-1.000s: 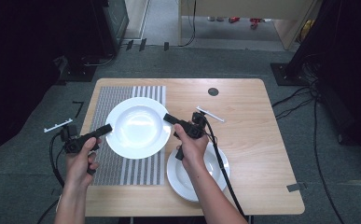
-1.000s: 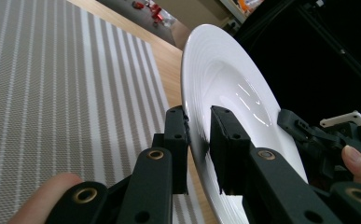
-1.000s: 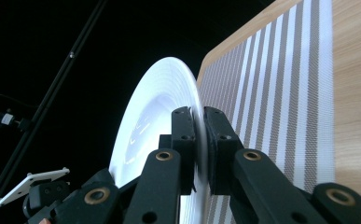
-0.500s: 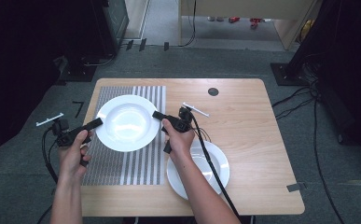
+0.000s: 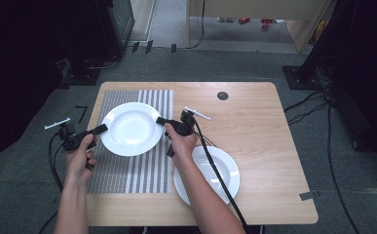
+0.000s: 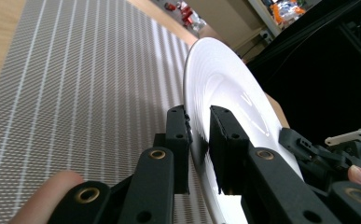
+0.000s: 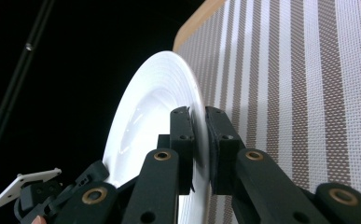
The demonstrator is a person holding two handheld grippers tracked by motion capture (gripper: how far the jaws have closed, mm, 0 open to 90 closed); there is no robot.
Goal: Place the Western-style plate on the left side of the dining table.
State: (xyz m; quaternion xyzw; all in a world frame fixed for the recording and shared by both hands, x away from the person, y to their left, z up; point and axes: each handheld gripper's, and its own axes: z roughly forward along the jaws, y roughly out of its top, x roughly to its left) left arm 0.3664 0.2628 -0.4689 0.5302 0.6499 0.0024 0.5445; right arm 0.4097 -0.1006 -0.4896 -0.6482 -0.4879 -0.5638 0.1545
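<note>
A white plate (image 5: 130, 127) hangs a little above the striped placemat (image 5: 132, 165), held from both sides. My left gripper (image 5: 101, 129) is shut on its left rim and my right gripper (image 5: 160, 120) is shut on its right rim. In the left gripper view the plate (image 6: 225, 93) runs edge-on between the black jaws of the left gripper (image 6: 199, 140), with the other gripper behind it. In the right gripper view the right gripper (image 7: 198, 140) pinches the plate (image 7: 155, 112) above the placemat (image 7: 299, 93).
A second white plate (image 5: 220, 173) lies on the wooden table (image 5: 254, 122) at the front right, under my right forearm. A small dark round spot (image 5: 222, 95) marks the table's far side. Dark floor and cables surround the table.
Both grippers have carried the plate to the left and slightly away from me over the placemat. The second plate has stayed put.
</note>
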